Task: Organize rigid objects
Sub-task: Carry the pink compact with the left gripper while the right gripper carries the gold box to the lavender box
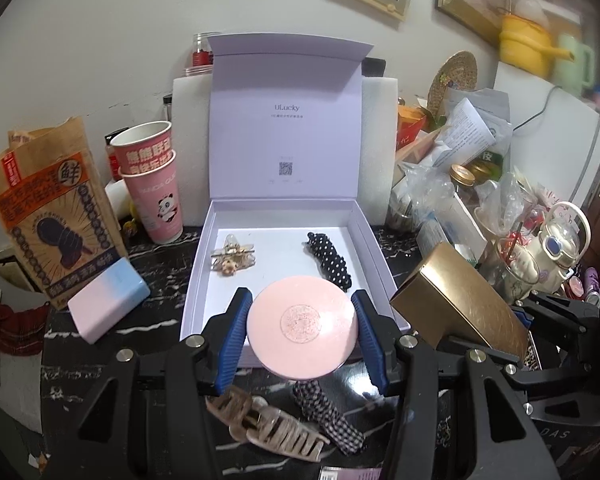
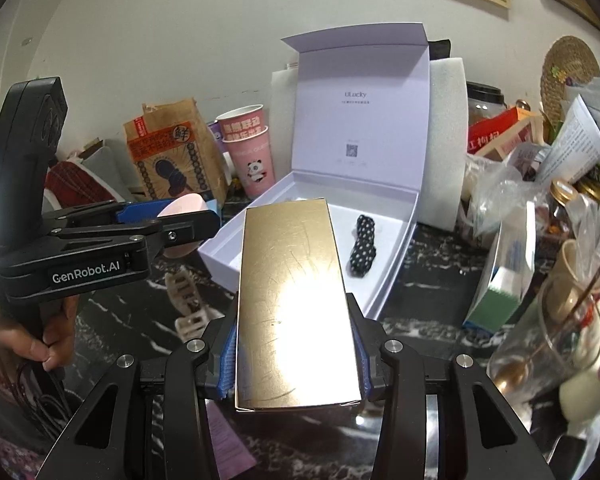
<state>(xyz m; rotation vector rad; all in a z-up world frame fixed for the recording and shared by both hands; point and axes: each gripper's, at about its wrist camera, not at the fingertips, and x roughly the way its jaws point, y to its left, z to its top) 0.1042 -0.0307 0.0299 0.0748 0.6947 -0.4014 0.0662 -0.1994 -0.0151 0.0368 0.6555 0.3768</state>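
Note:
My left gripper (image 1: 302,330) is shut on a round pink compact (image 1: 302,330), held over the front edge of the open white box (image 1: 374,256). In the box lie a gold hair clip (image 1: 233,257) and a black polka-dot clip (image 1: 330,260). My right gripper (image 2: 294,344) is shut on a long gold box (image 2: 294,300), held just right of the white box (image 2: 396,272); the gold box also shows in the left wrist view (image 1: 460,304). Below the compact, a beige claw clip (image 1: 268,428) and a checkered clip (image 1: 328,416) lie on the dark marble table (image 1: 160,280).
Left of the white box stand stacked pink paper cups (image 1: 152,180), a brown paper bag (image 1: 52,216) and a pink-blue block (image 1: 108,304). To the right is a heap of bags, jars and cartons (image 1: 480,184). A glass (image 2: 548,344) stands at the right.

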